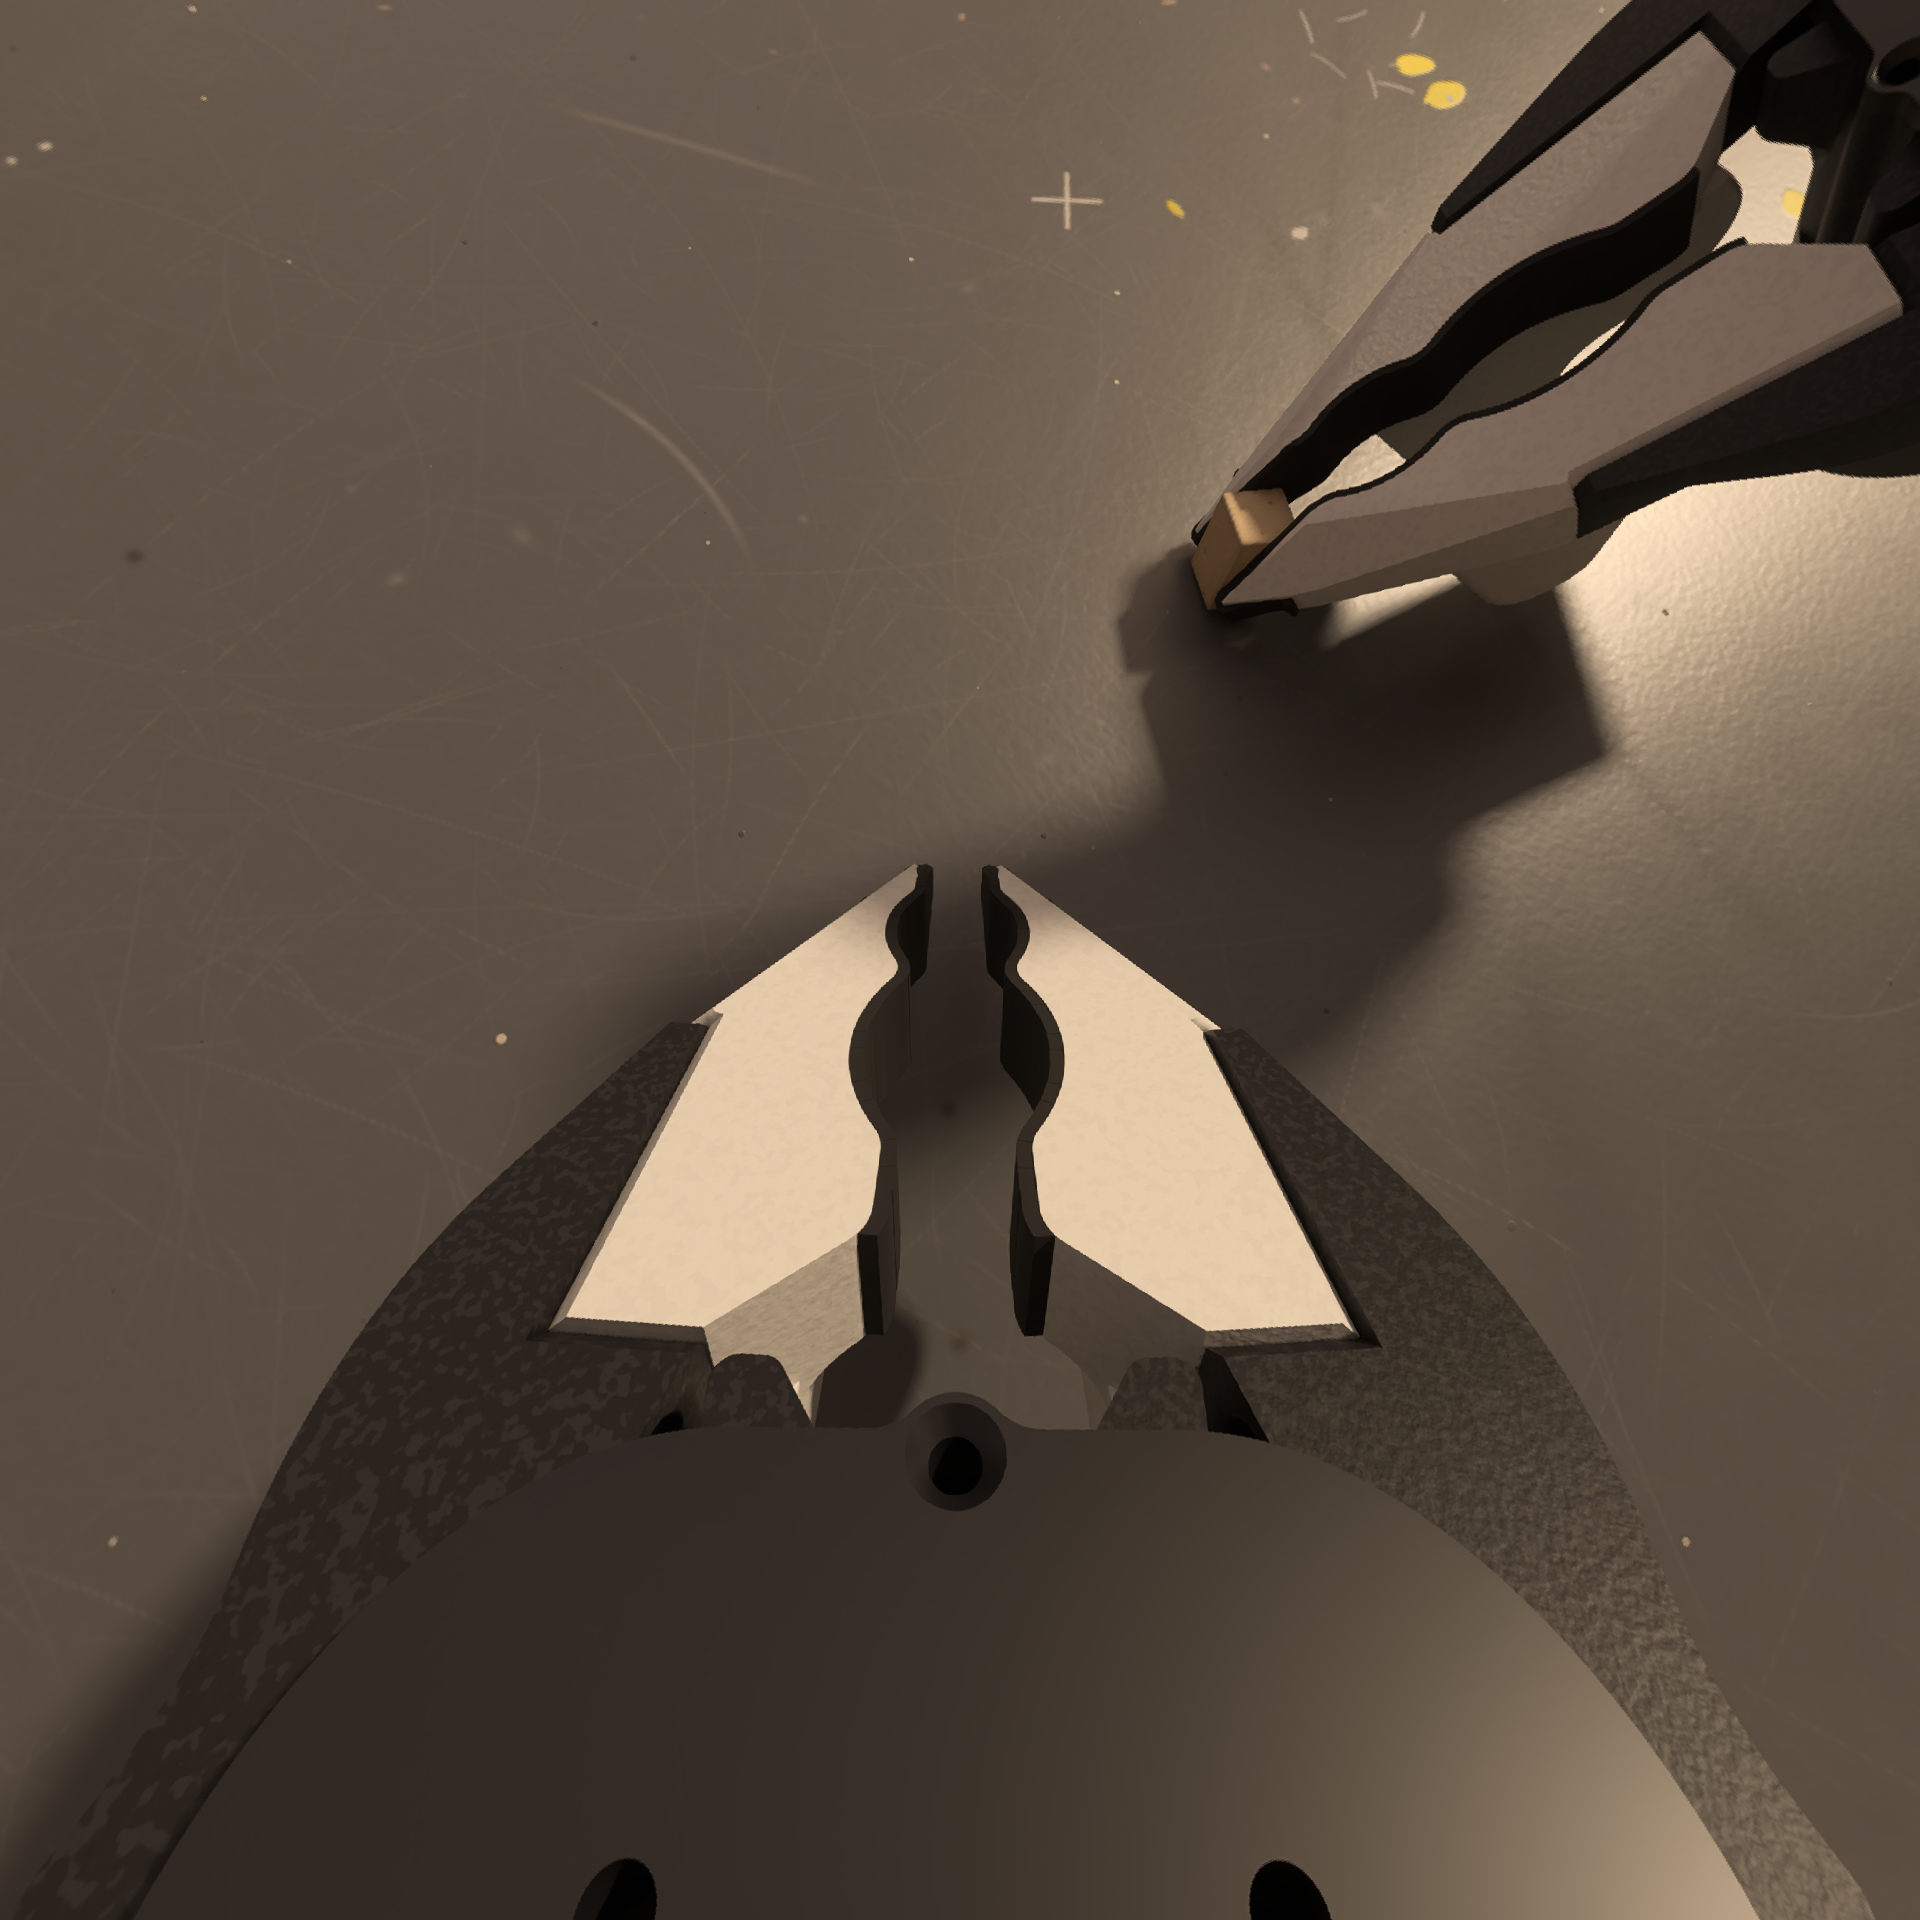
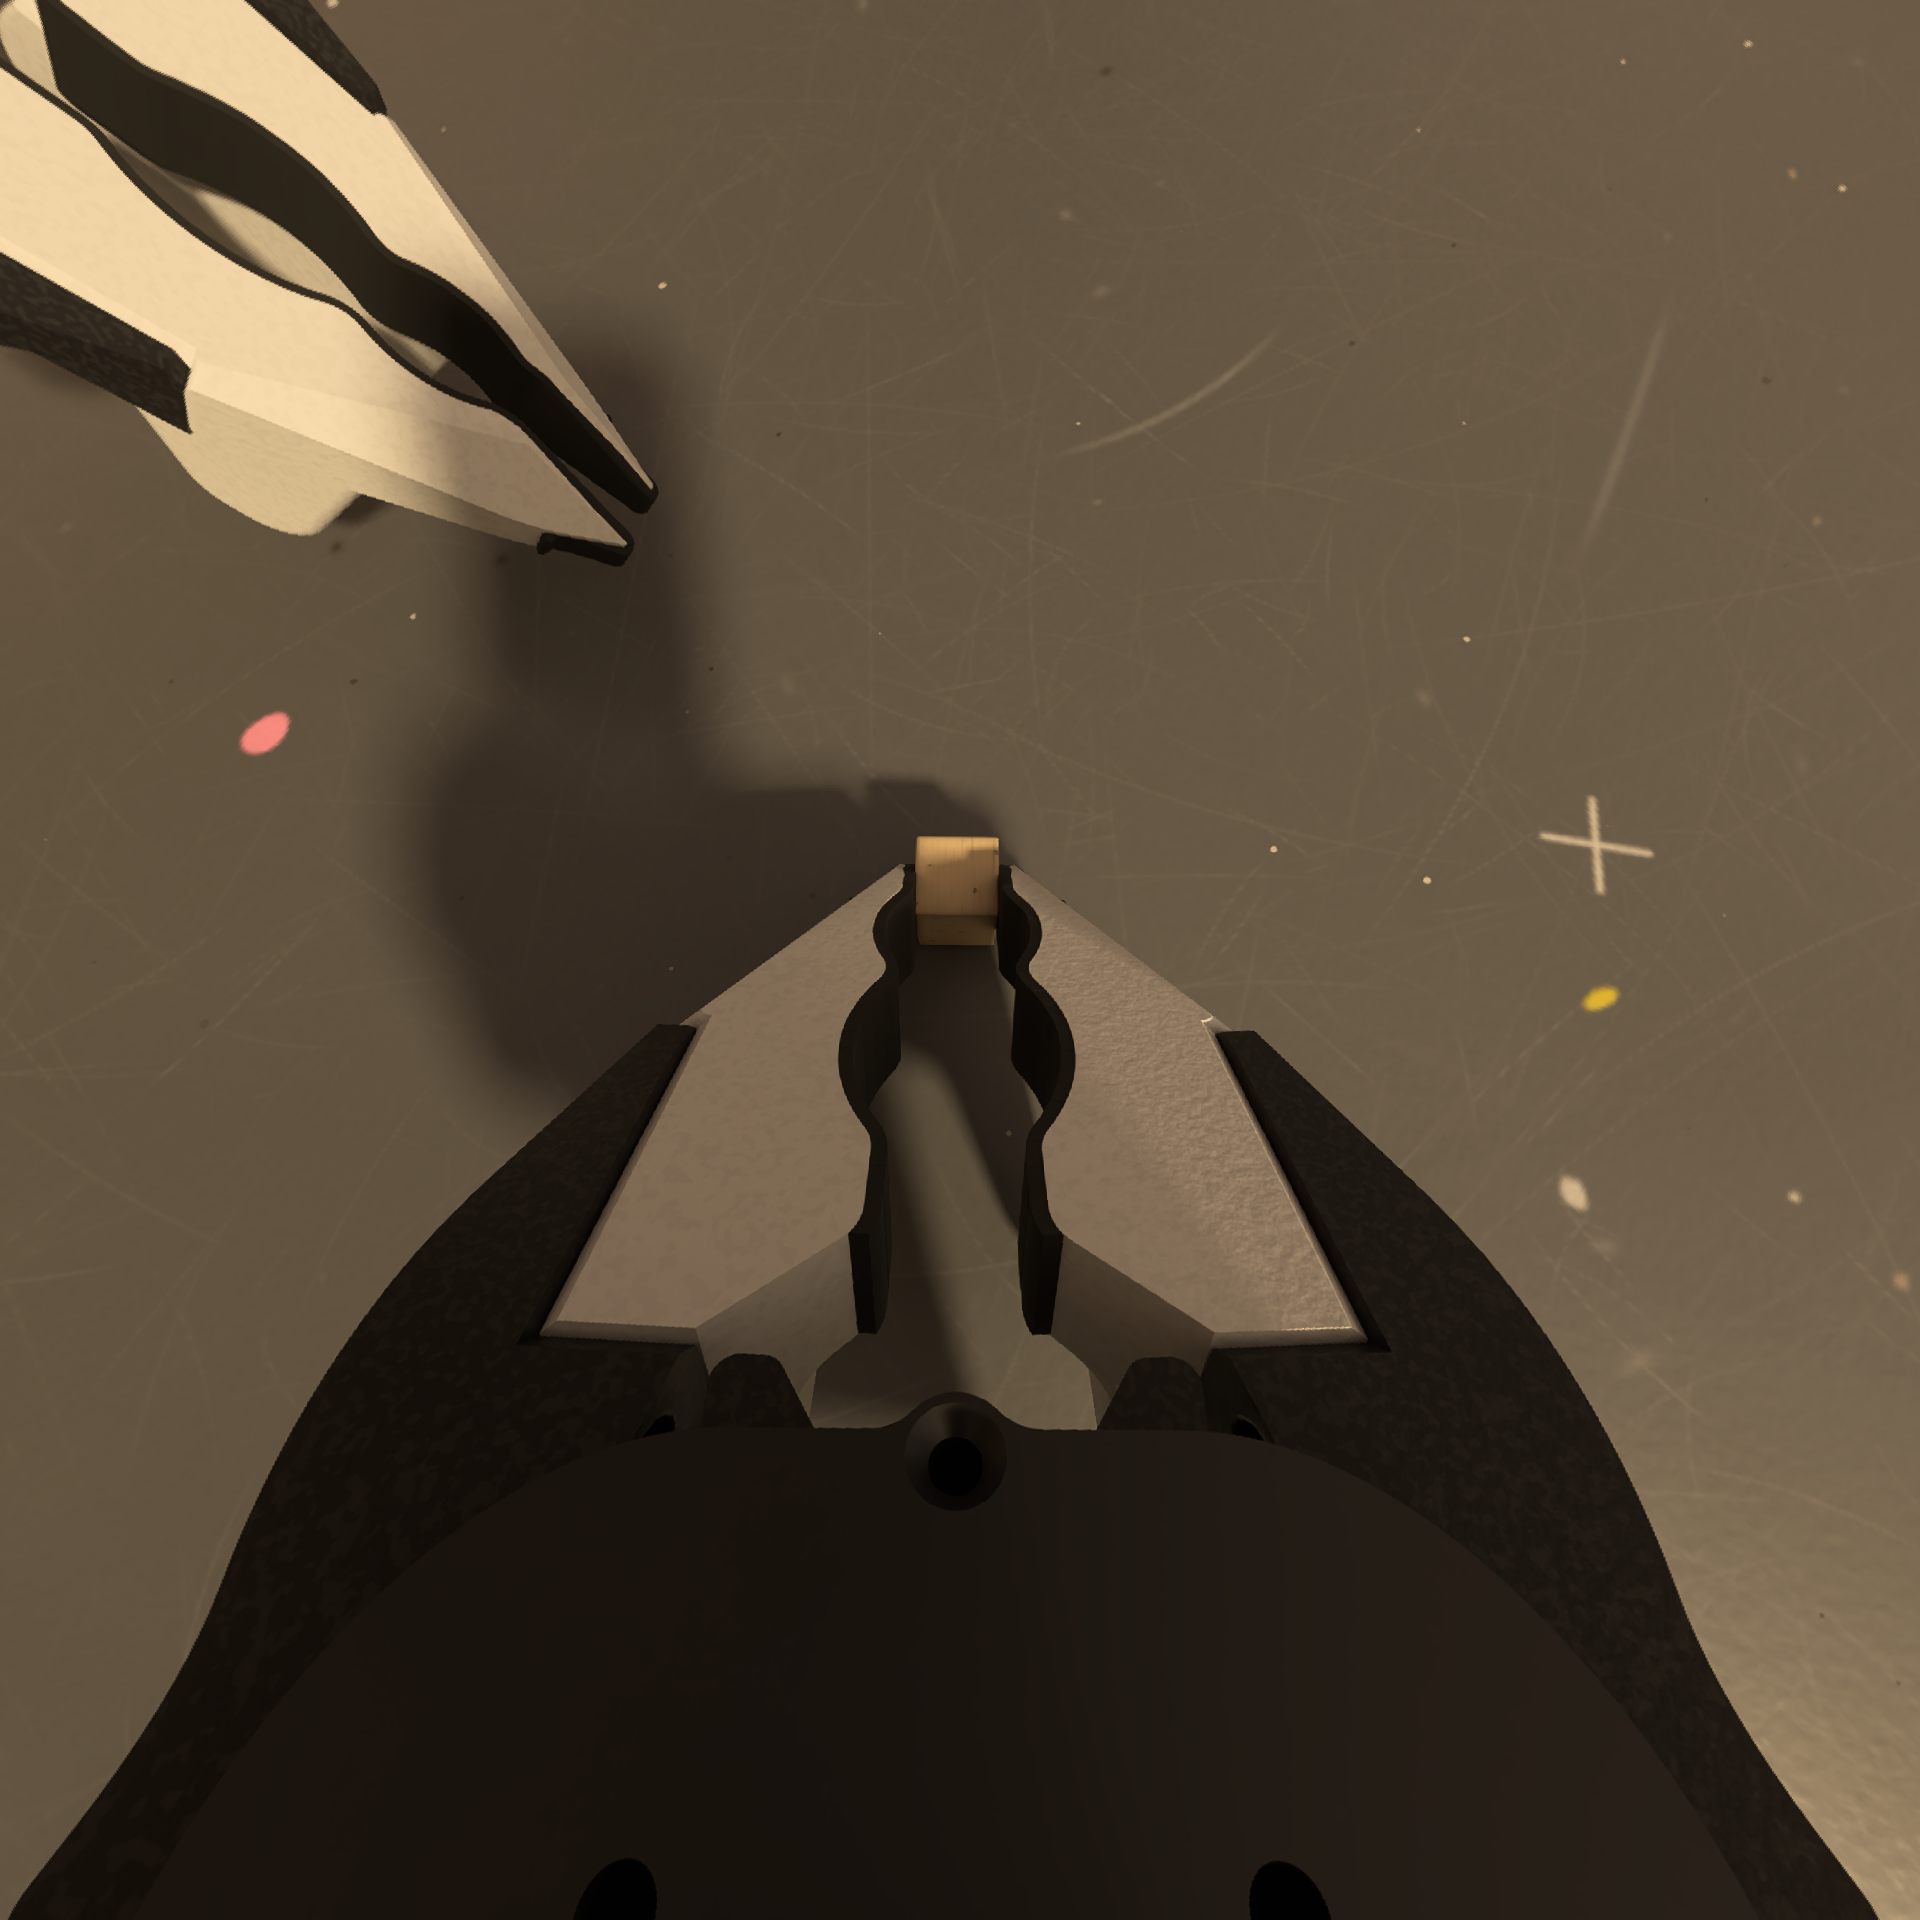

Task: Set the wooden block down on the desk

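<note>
The right gripper (image 2: 956,894) is clamped on the block (image 2: 956,891), which sits at the very tips of its fingers and projects slightly beyond them. The block is small and near-cubic, so no long axis governs the placement; the governing relation is vertical, block to desk (image 2: 1351,520). In the left wrist view the block (image 1: 1238,545) appears at or just above the desk surface, with its shadow meeting its lower edge; actual contact cannot be confirmed from either view. The right gripper approaches at a shallow tilt, fingertips lowest, so the block's lower corner is likely to meet the desk first. The left gripper (image 1: 956,894) holds nothing; its fingers are nearly together, with a narrow gap between the tips. It stands well apart from the block, to the block's left as seen from the right wrist, and has no part in the placement. Judged from these views, the remaining step is a short descent if any, then release. Risk: the block may tip or stick to one pad on opening.
</note>
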Motion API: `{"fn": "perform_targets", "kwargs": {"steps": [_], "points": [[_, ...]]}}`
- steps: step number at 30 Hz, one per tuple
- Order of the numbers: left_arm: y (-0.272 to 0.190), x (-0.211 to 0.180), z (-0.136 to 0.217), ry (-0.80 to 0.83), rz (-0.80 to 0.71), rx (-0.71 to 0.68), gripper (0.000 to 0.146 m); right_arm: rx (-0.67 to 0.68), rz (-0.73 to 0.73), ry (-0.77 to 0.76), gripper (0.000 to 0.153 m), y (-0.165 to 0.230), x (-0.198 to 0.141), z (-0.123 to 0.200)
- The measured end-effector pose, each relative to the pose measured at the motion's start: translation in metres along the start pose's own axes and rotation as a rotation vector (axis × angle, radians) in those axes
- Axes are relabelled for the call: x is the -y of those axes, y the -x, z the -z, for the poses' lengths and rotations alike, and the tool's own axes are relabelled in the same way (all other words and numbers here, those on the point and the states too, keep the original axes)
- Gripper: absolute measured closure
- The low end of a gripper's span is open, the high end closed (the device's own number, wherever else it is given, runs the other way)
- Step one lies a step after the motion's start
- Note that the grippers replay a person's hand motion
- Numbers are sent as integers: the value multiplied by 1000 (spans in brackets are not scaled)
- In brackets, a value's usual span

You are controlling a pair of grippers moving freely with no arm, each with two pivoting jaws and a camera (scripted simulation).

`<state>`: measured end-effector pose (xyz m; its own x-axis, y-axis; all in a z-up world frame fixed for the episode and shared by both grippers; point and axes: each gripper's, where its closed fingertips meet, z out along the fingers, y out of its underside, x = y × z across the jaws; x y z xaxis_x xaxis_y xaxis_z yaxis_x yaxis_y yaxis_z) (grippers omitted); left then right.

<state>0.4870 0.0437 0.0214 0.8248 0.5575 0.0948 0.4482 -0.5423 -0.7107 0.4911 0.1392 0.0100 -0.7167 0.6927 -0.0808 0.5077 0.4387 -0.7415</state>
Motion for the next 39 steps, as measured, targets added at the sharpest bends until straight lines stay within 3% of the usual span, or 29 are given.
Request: {"fn": "perform_targets", "kwargs": {"steps": [10,17,39], "points": [[-21,-2,14,-54,-13,-36,136,19,86,7,138,12,-1,0],[-59,0,-5,-51,-148,-120,133,44,110,-1,133,17,-3,5],[-62,0,-23,-8,-181,-70,132,-25,62,-62,134,18,-11,33]]}}
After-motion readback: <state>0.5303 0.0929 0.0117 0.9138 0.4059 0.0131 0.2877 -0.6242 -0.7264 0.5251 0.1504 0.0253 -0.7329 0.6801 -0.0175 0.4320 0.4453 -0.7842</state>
